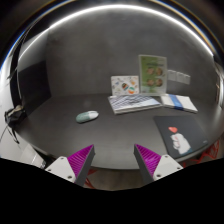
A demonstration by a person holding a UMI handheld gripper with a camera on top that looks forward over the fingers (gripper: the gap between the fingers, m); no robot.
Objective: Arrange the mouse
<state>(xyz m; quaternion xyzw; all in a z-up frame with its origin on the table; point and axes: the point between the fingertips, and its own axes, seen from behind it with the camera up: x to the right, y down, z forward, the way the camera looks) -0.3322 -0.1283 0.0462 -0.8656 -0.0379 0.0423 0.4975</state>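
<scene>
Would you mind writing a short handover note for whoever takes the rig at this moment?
Hand-held gripper: open, holding nothing, raised over the near part of the dark table.
Mouse: pale, lying on the table ahead of the fingers and off to their left, untouched.
Beyond it: papers and booklets, with an upright card behind them.
A dark mat lies ahead to the right.
Done: nothing visible yet.
Left: reach the mouse, grasp it and arrange it.

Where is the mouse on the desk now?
In the gripper view, the mouse lies on the dark desk, beyond the open gripper and to its left, apart from the papers.
</scene>
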